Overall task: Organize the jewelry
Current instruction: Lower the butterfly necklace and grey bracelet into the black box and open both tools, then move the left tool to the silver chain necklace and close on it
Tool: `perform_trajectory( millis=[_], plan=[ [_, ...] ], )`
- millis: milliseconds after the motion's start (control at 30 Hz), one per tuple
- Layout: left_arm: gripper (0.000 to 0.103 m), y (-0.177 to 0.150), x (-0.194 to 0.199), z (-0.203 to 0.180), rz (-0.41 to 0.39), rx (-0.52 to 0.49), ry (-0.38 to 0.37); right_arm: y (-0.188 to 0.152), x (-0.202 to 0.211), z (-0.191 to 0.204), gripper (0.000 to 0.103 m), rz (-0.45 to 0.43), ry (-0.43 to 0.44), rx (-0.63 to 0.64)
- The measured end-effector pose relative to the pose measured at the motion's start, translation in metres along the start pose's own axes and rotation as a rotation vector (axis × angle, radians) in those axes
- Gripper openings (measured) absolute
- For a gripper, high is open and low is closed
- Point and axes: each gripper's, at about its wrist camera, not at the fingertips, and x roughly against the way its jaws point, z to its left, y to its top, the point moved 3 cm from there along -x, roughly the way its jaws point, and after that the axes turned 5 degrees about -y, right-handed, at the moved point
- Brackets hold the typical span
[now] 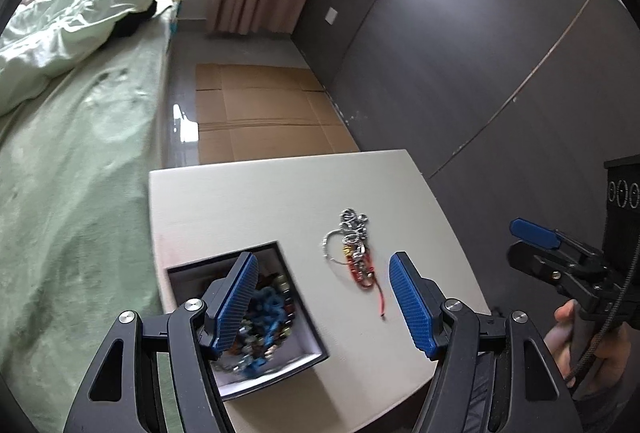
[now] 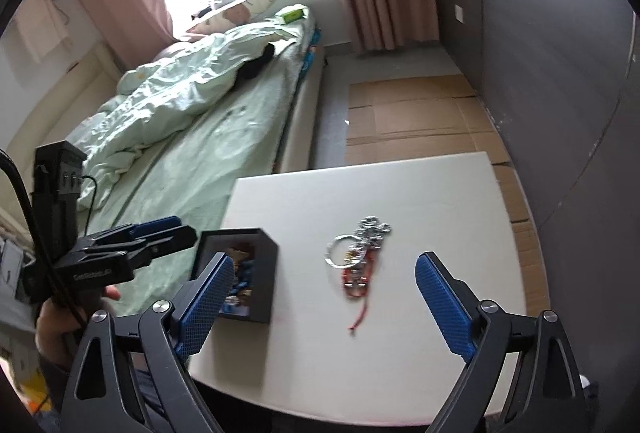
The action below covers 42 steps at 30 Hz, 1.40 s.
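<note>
Room: a bedroom; a bed (image 2: 192,121) with pale green bedding fills the left of both views, flattened cardboard (image 1: 260,117) lies on the floor past the table.
Surface: a white table (image 1: 248,201) in the lower centre of each frame.
Box: a dark open box (image 1: 280,343) near the table's left edge, already holding blue beads and mixed pieces, so it looks to be the collecting place.
Loose jewelry: a tangle of silver chain, a ring-shaped hoop and red cord (image 1: 354,249) lies on the bare table right of the box, apart from it.
Left gripper (image 1: 324,297): jaws spread wide, empty, poised above the box's right side.
Right gripper (image 2: 324,297): jaws equally wide, empty, framing the tangle, probably lined up to pick it.
Progress: partly sorted; the tangle is not yet in the box.
</note>
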Motion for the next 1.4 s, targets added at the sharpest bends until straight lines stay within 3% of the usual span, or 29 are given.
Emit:
perform_trajectory(
  millis=[300,467,633,767,967,1167,1400],
  plan=[
    [0.069,0.005,-0.051,-0.025,0.08,-0.055,-0.002,0.0,-0.031,-0.04,0.092,0.019,0.003,-0.04],
    [0.055,-0.001,-0.08,-0.038,0.152,-0.113,0.016,-0.009,-0.048,-0.065,0.092,0.029,0.05,-0.11],
    [0.052,-0.012,-0.106,-0.049,0.21,-0.177,0.043,-0.018,-0.062,-0.096,0.092,0.024,0.053,-0.207],
    [0.041,-0.021,-0.122,-0.054,0.251,-0.223,0.067,-0.024,-0.073,-0.115,0.092,0.049,0.051,-0.268],
    [0.037,-0.032,-0.136,-0.057,0.279,-0.317,0.121,-0.024,-0.075,-0.123,0.092,0.048,0.089,-0.287],
    [0.033,-0.033,-0.153,-0.05,0.311,-0.325,0.158,-0.025,-0.078,-0.129,0.092,0.054,0.135,-0.316],
    [0.033,-0.029,-0.17,-0.053,0.323,-0.353,0.189,-0.026,-0.083,-0.134,0.092,0.071,0.124,-0.322]
  ],
)
